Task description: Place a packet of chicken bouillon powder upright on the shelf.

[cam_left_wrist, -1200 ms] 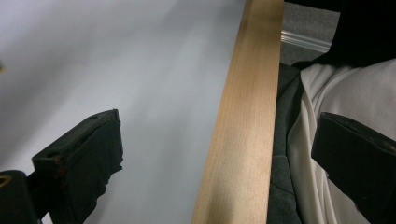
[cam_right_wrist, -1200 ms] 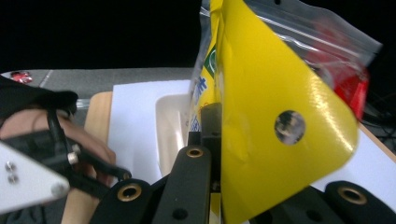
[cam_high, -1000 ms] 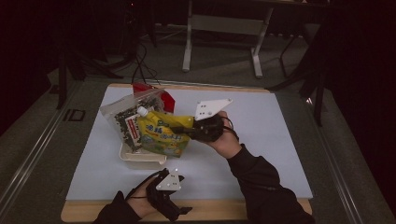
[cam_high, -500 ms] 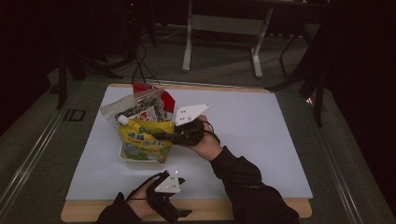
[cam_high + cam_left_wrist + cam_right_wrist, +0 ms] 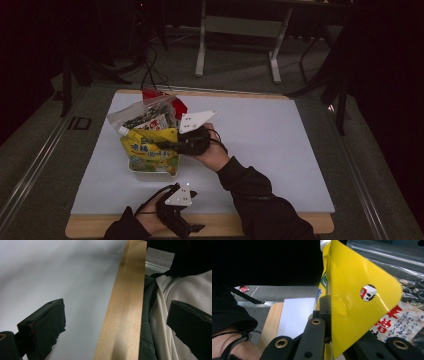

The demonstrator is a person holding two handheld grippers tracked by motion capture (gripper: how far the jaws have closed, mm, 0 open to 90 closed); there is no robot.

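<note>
Two grippers work at the table. Nearest the person, the left gripper (image 5: 187, 227) rests at the wooden front edge (image 5: 122, 315), its jaws spread wide around nothing. Farther in, the right gripper (image 5: 167, 145) has its jaws clamped on the top of a yellow snack bag (image 5: 149, 150), which stands in a shallow white tray (image 5: 150, 171). Just behind the bag leans a clear packet of dark snacks (image 5: 145, 116), touching it, with a red packet (image 5: 152, 94) beyond.
</note>
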